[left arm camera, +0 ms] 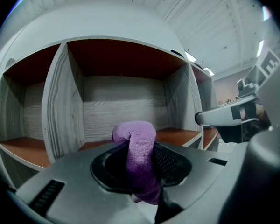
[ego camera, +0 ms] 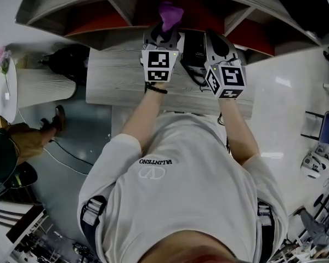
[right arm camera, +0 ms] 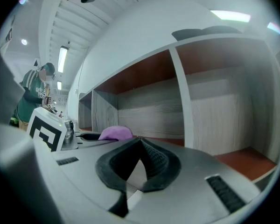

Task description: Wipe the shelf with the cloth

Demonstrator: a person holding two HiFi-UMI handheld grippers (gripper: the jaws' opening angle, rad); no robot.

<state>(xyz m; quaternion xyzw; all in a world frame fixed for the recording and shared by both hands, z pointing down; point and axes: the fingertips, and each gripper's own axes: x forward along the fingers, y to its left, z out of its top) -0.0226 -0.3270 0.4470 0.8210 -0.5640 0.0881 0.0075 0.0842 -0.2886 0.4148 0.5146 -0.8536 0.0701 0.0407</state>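
A purple cloth [ego camera: 170, 14] sticks out of my left gripper [ego camera: 164, 34], which is shut on it. In the left gripper view the cloth [left arm camera: 139, 146] stands folded between the black pads of the left gripper [left arm camera: 140, 164]. It is held in front of the shelf's middle compartment [left arm camera: 121, 101], which has a red-brown floor and a grey wood back. My right gripper [ego camera: 211, 37] hovers just right of the left one. The right gripper [right arm camera: 140, 141] is shut with nothing in it. The cloth [right arm camera: 115, 133] shows to its left. The shelf [ego camera: 98, 21] lies ahead.
A grey wood-grain board [ego camera: 120, 78] lies under both grippers, in front of the shelf. Upright dividers [left arm camera: 60, 106] [right arm camera: 184, 101] split the compartments. A white ribbed cylinder [ego camera: 44, 84] and a round table [ego camera: 5, 92] stand at the left. A person in green [right arm camera: 35, 94] stands off to the left.
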